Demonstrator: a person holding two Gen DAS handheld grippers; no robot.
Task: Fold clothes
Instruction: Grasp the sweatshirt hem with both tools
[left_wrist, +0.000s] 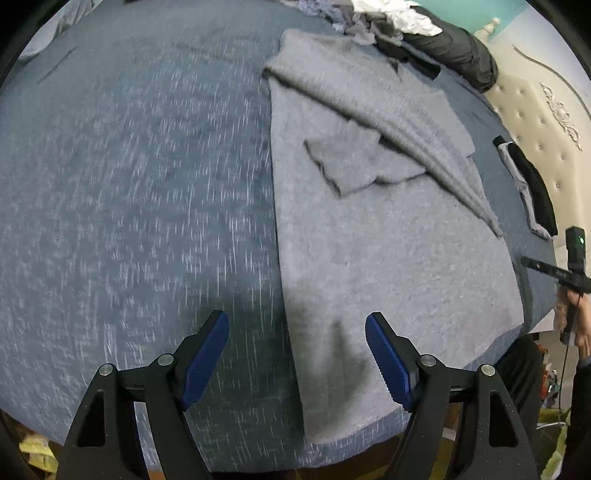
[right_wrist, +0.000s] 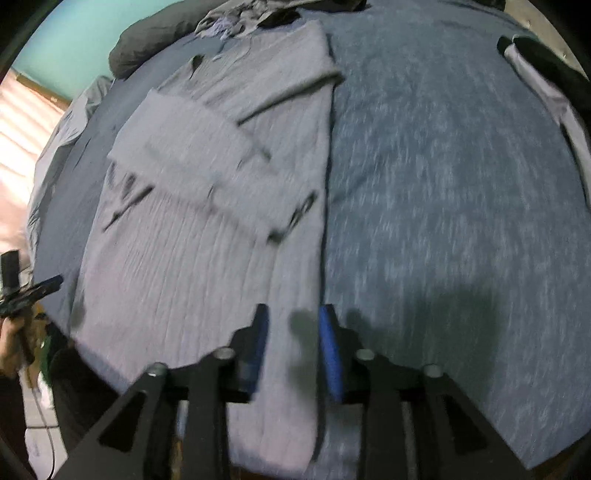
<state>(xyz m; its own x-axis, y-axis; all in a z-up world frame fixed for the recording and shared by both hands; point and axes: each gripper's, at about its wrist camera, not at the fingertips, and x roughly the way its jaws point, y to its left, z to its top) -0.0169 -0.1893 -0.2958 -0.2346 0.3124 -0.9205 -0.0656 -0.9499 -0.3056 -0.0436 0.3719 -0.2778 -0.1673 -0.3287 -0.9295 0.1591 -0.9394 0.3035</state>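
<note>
Now grey sweater (left_wrist: 388, 258) flat on the blue bed (left_wrist: 129, 184), sleeves folded across, left gripper (left_wrist: 297, 360) jaws wide over its hem edge, right gripper (right_wrist: 293, 347) jaws part-open, empty, over the opposite edge.

Grey knit sweater (left_wrist: 388, 258) lies flat on the blue bedspread, sleeves folded across.

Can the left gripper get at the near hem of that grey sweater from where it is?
Probably yes: the left gripper is open over the grey sweater's near hem, with nothing between.
</note>
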